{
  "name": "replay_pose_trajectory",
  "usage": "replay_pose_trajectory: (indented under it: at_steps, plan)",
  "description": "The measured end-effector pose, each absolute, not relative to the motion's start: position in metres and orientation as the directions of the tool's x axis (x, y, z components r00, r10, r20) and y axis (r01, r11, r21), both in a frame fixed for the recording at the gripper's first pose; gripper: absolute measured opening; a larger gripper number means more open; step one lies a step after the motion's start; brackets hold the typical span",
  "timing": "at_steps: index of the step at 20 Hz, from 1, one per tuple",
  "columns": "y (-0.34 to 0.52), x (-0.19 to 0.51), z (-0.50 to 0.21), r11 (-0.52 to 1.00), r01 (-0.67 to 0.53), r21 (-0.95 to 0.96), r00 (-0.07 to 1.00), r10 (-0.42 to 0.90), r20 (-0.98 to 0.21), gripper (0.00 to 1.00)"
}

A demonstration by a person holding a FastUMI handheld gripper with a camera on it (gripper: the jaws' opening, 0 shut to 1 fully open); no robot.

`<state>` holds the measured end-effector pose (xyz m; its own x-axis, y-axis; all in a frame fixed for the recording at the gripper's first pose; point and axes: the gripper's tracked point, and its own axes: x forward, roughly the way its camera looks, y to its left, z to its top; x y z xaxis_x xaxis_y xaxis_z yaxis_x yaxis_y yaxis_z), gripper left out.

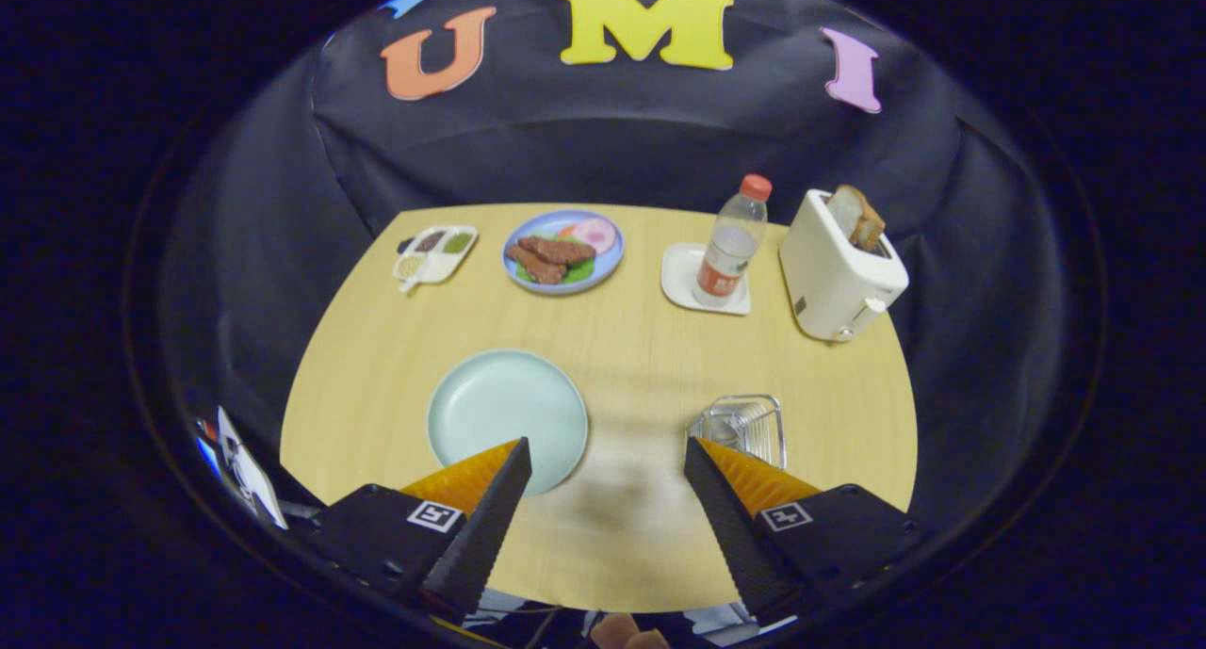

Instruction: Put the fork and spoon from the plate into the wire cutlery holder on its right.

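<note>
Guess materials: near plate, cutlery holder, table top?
Plate: pale green, smooth, matte with a soft sheen; looks like ceramic or melamine, can't tell which. Cutlery holder: thin shiny silver rods, see-through, so chromed or stainless wire. Table: light wood-grain surface, even and flat, likely laminate rather than solid wood. Gripper hangs open above the table, plate and holder just beyond its fingers.

The light wooden tabletop (622,348) carries a pale green round plate (507,413), a wire cutlery holder (744,426), a white toaster (839,272), a white square coaster (680,277), a blue plate of food (563,251) and a white divided dish (433,252).
</note>
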<state>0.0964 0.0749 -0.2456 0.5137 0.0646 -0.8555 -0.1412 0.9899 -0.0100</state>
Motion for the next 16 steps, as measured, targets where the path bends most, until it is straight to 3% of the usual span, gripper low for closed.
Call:
replay_pose_trajectory:
  at_steps: [6,11,16]
  plan:
    - [0.117,0.101,-0.173,0.986,-0.154,-0.057,0.808,0.093,-0.582,0.98]
    - [0.136,0.092,-0.125,0.984,-0.173,0.039,0.921,0.176,-0.348,0.94]
    - [0.102,0.077,-0.089,0.998,-0.06,0.015,0.978,0.062,-0.2,0.93]
